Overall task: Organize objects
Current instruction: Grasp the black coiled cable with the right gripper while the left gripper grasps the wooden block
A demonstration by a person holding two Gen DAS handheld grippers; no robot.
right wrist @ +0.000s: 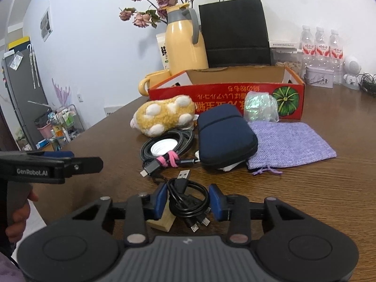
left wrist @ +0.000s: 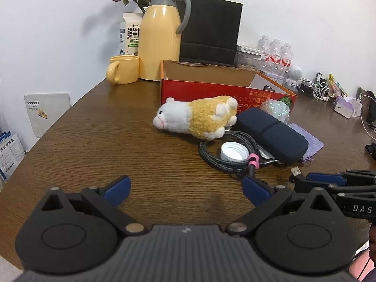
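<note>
My right gripper (right wrist: 188, 193) is shut on a small coil of black USB cable (right wrist: 188, 208) near the table's front edge, a pad against each side. A pale wooden block (right wrist: 162, 223) lies under its left finger. My left gripper (left wrist: 186, 188) is open over bare table, with nothing between its fingers. Beyond lie a yellow and white plush toy (left wrist: 197, 117), a dark blue case (right wrist: 223, 136), a braided cable with a pink tie (right wrist: 164, 152) around a white lid (right wrist: 164, 147), a purple pouch (right wrist: 291, 141) and a shiny plastic bag (right wrist: 258, 108).
An open red cardboard box (right wrist: 225, 94) stands behind the pile. Behind that are a yellow thermos (left wrist: 159, 40), a yellow mug (left wrist: 123, 69), a black paper bag (left wrist: 211, 28) and water bottles (right wrist: 322, 47). The round wooden table (left wrist: 94, 129) curves away at the left.
</note>
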